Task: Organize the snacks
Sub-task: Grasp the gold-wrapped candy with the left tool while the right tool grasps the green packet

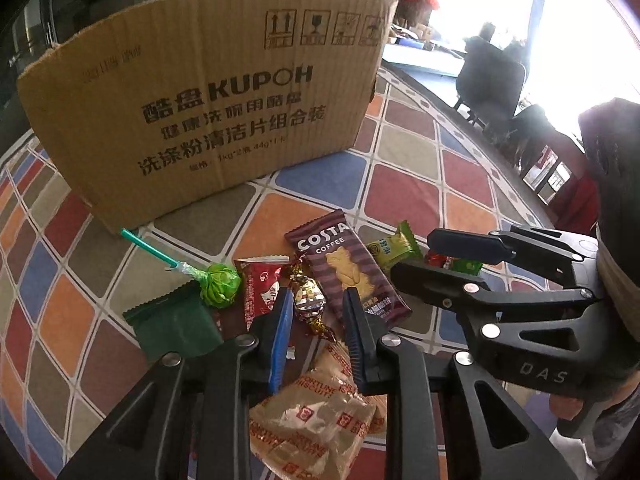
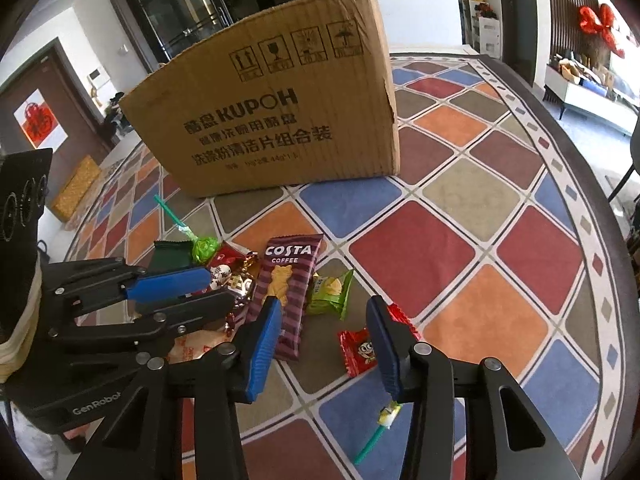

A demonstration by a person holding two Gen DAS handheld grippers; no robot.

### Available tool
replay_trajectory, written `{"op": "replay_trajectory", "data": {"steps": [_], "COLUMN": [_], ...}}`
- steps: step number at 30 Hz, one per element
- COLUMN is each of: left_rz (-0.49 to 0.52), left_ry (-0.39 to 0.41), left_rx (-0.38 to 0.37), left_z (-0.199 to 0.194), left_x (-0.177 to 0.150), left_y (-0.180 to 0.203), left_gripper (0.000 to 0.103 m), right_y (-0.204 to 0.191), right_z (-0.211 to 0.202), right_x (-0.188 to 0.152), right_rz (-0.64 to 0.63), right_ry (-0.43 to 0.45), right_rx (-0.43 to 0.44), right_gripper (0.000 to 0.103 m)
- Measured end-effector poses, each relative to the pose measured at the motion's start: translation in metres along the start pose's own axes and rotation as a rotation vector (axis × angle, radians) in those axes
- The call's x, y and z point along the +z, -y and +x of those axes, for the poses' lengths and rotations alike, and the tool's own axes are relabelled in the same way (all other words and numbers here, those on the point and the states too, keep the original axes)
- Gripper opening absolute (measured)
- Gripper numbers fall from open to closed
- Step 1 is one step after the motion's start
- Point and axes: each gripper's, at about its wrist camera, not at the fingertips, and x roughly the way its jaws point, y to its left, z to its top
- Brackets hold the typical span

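Note:
My left gripper [image 1: 318,294] is shut on a gold foil candy [image 1: 310,300] in the snack pile on the table. Around it lie a Costa biscuit packet [image 1: 344,268], a green lollipop [image 1: 220,284], a dark green sachet [image 1: 172,320], a red sachet [image 1: 260,284] and a Fortune biscuit packet [image 1: 316,412]. My right gripper [image 2: 324,306] stands open low over the cloth. A red candy [image 2: 356,350] lies between its fingers, against the right one and apart from the left one. A light green packet [image 2: 332,292] sits just beyond.
A tall cardboard box [image 2: 280,128] stands behind the pile. The round table [image 2: 460,240] wears a chequered cloth, its edge curving along the right. A second lollipop stick [image 2: 376,436] lies under my right finger. Chairs and seated people are far off to the right.

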Motion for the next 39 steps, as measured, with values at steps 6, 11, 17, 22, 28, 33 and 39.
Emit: {"op": "replay_trajectory", "data": {"steps": [6,11,17,22,28,33,39], "left_rz": [-0.008,-0.019,-0.044,-0.056,-0.080,-0.091,-0.100], "left_ry": [-0.019,-0.032,-0.041,-0.038,-0.027,0.016,0.094], "left_rx": [0.003,0.006,-0.007,-0.012,-0.018,-0.019,0.007], "left_z": [0.009,0.015,0.019,0.019,0.017,0.001,-0.026], "left_x": [0.002,0.004,0.005,0.006,0.006,0.005,0.008], "left_y": [-0.002,-0.005,-0.008,-0.010,-0.010,-0.010,-0.008], "left_gripper": [0.024,0.023,0.023,0.022,0.022,0.022,0.022], "right_y": [0.003,0.003,0.003,0.002,0.009,0.005,0.000], "right_z": [0.010,0.018,0.023,0.023,0.020,0.010,-0.009], "right_x": [0.002,0.003,0.006,0.006,0.005,0.004,0.010], "right_rz": [0.023,0.022,0.031,0.027,0.059,0.048,0.030], "right_ry": [-0.021,-0.032,-0.035,-0.029,-0.027,0.003,0.056], "right_rx": [0.012,0.007,0.007,-0.014,-0.018,-0.036,-0.056], "right_gripper": [0.042,0.038,0.036,0.026,0.020,0.020,0.020]}}
